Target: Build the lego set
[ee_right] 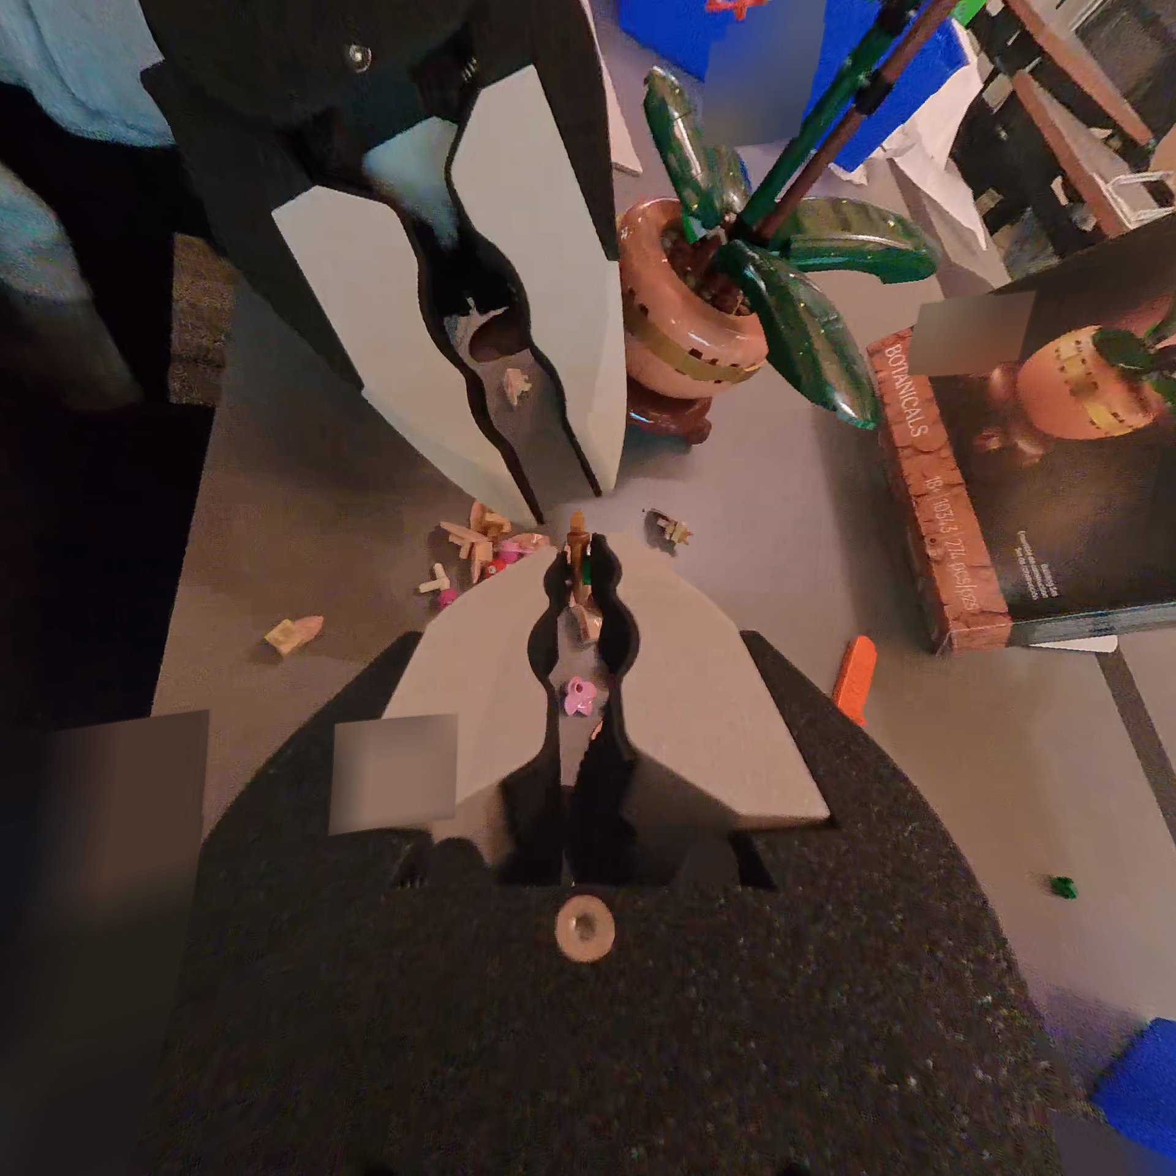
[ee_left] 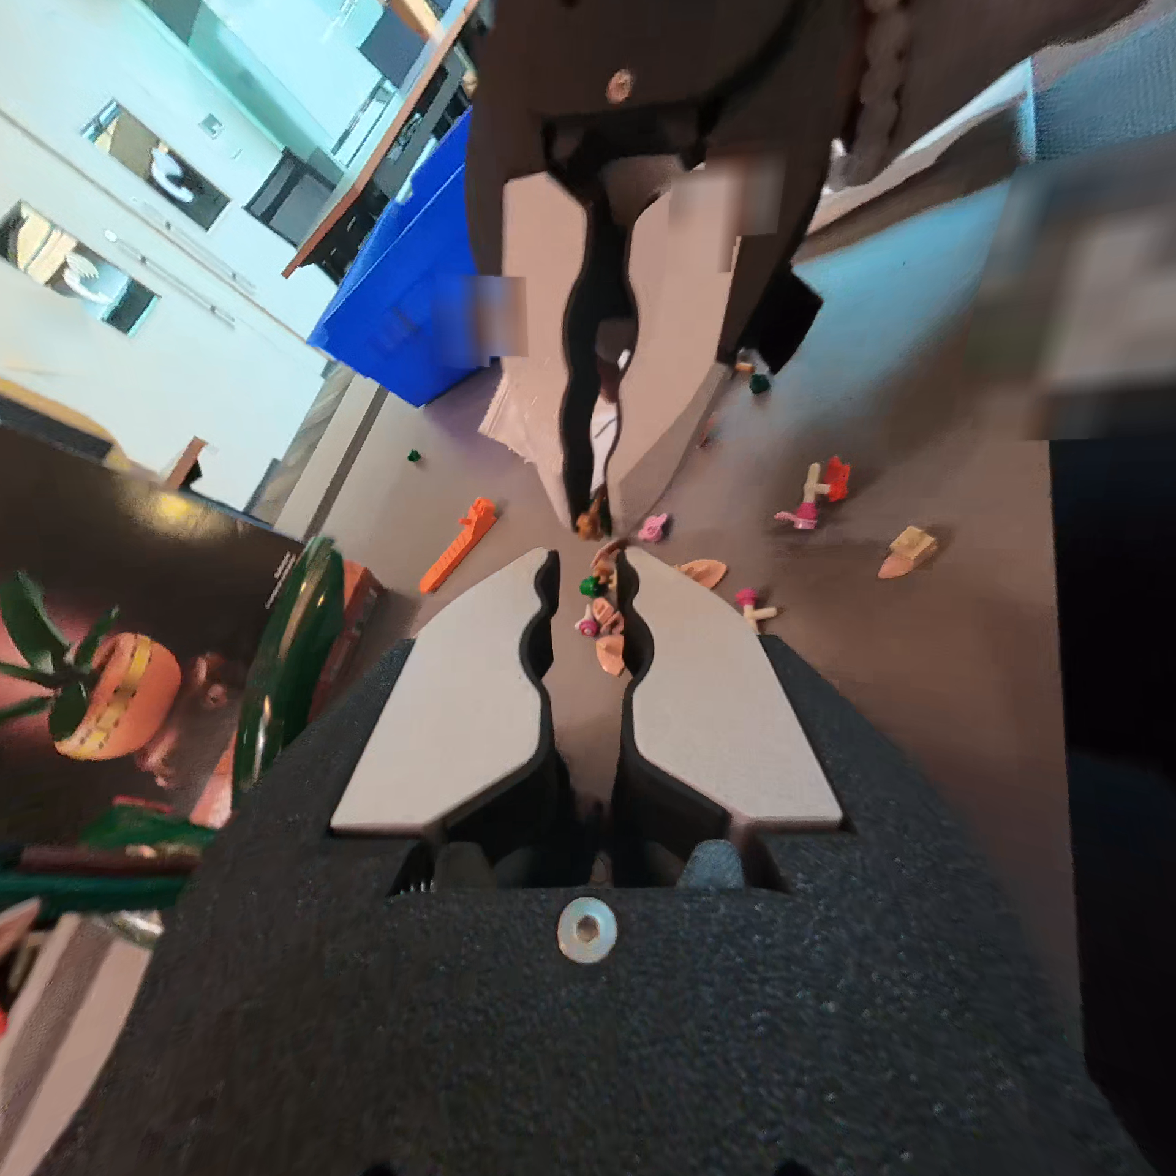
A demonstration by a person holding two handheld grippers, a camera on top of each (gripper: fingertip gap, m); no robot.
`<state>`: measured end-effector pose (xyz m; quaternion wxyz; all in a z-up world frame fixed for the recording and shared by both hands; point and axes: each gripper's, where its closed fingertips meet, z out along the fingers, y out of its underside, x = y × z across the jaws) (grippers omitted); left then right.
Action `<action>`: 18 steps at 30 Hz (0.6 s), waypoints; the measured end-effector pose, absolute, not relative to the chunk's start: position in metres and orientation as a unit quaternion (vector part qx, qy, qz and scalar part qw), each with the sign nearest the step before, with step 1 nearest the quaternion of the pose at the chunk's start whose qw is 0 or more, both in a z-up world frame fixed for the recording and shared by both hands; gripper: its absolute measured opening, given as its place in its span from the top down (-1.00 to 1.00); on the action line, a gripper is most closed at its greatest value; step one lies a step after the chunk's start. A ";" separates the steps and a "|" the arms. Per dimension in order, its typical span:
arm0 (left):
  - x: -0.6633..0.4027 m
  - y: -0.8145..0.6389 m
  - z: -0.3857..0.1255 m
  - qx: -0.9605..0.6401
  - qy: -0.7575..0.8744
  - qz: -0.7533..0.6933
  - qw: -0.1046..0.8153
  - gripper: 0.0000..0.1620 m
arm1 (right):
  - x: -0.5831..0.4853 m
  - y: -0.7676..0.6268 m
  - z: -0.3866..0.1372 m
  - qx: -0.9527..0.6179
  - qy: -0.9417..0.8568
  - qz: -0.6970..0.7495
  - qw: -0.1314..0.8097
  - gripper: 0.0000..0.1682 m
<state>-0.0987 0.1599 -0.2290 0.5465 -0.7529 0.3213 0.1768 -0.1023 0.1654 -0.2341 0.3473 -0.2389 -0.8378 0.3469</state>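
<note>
My right gripper (ee_right: 579,548) is shut on a small brown stem piece (ee_right: 576,528) with a green bit on it, held just above the grey table (ee_right: 795,541). In the left wrist view it (ee_left: 595,525) comes down from the top with the brown piece (ee_left: 585,523) at its tips. My left gripper (ee_left: 588,561) is narrowly open and empty, its tips close to the right gripper's, over a cluster of small tan, pink and green pieces (ee_left: 604,614). The right wrist view shows it (ee_right: 569,506) reaching in from the upper left.
A built pot with green leaves (ee_right: 687,331) stands behind the grippers. The set's box (ee_right: 1050,477) lies to the right. An orange brick separator (ee_right: 856,678), a pink flower piece (ee_right: 579,695) and loose tan pieces (ee_right: 483,541) lie about. A blue bin (ee_left: 407,305) stands farther off. My left and right fingertips are right by each other.
</note>
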 end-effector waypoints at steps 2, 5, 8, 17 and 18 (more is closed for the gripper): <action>-0.095 0.164 -0.229 -0.744 0.342 0.199 0.538 0.82 | -0.102 0.163 -0.237 -0.235 -0.846 0.335 0.341 0.93; -0.096 0.166 -0.231 -0.741 0.362 0.227 0.518 0.89 | -0.101 0.164 -0.239 -0.231 -0.855 0.317 0.340 0.92; -0.094 0.166 -0.233 -0.739 0.374 0.228 0.511 0.93 | -0.100 0.164 -0.240 -0.228 -0.858 0.310 0.339 0.93; -0.089 0.154 -0.240 -0.743 0.400 0.201 0.498 0.98 | -0.097 0.155 -0.246 -0.179 -0.872 0.296 0.347 0.93; -0.090 0.153 -0.240 -0.744 0.398 0.204 0.496 0.98 | -0.098 0.155 -0.247 -0.167 -0.876 0.277 0.358 0.93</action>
